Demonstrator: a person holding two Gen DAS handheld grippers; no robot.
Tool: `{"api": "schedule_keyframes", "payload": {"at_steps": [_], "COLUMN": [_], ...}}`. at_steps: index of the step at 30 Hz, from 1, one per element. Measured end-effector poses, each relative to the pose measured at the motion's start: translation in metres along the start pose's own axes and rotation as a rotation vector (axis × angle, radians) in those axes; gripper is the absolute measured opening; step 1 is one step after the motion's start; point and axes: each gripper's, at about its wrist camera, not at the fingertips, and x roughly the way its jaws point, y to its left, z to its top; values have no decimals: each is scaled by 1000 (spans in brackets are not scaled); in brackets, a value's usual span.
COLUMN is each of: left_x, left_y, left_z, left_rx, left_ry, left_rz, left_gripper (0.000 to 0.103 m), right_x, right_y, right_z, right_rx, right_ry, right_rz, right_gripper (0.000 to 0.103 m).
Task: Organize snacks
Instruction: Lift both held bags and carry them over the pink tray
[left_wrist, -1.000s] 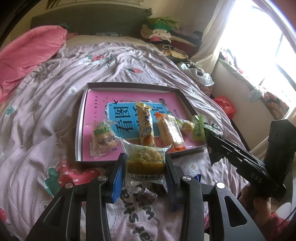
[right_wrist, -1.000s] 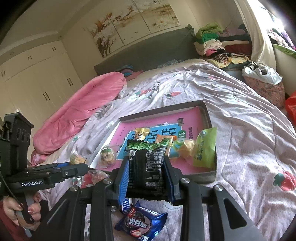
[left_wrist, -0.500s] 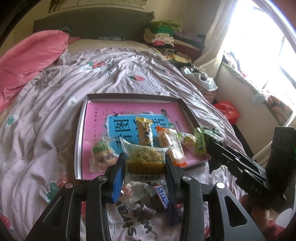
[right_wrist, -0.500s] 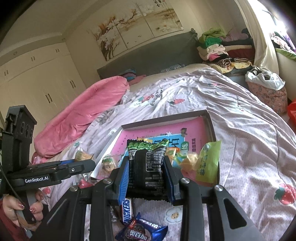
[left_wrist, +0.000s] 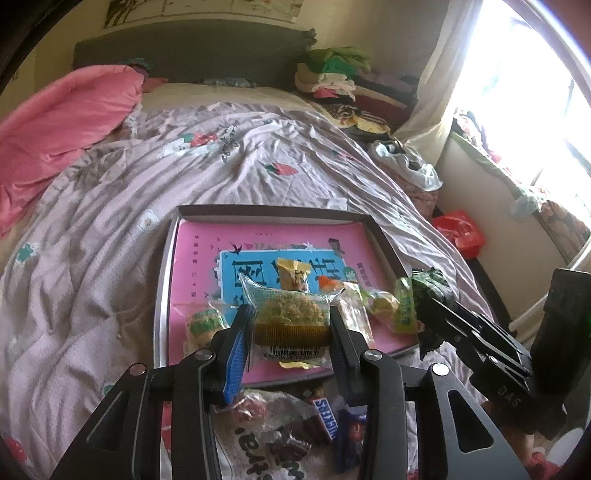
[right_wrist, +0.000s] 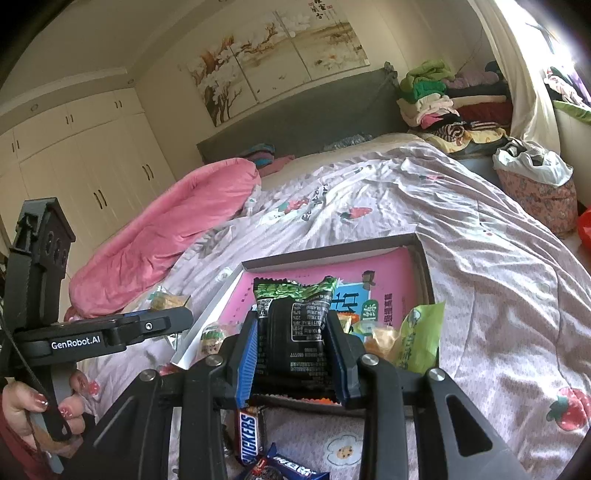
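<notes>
Left gripper (left_wrist: 291, 325): clenched on a clear-wrapped crumbly cake (left_wrist: 290, 314), held above the near edge of the tray (left_wrist: 168, 273).
Right gripper (right_wrist: 293, 350): clenched on a black-and-green packet (right_wrist: 295, 325), also raised over the tray's near edge.
Tray, beyond both tongs: already held a row of snacks, namely a small clear pack (left_wrist: 203, 325), a yellow stick pack (left_wrist: 293, 275), an orange-tipped pack (left_wrist: 351, 306) and a green pouch (right_wrist: 421, 339).
Below the tongs, on the bedspread (left_wrist: 110, 206): a Snickers bar (right_wrist: 249, 435), a blue cookie pack (right_wrist: 284, 469) and clear-wrapped sweets (left_wrist: 266, 406) lay unsorted.
Progress, judged: roughly midway; two in hand to set down, a few left to collect.
</notes>
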Motion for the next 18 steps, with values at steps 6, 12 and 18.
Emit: {"api": "schedule_keyframes", "payload": {"at_steps": [6,12,18], "left_x": [4,8,21], "left_y": [2,3,4], "left_z": [6,9,9], "left_rx": [-9,-14,-17], "left_ry": [-3,1,19], "left_rz": [9,15,25], "left_gripper": [41,41,41], "right_x": [3,5,9], "right_y": [-4,-10,-17], "right_z": [4,5,6], "right_rx": [0,9,16], "right_ry": [-6,-4,4], "right_rz": [-1,-5,-15], "right_gripper": [35,35,35]}}
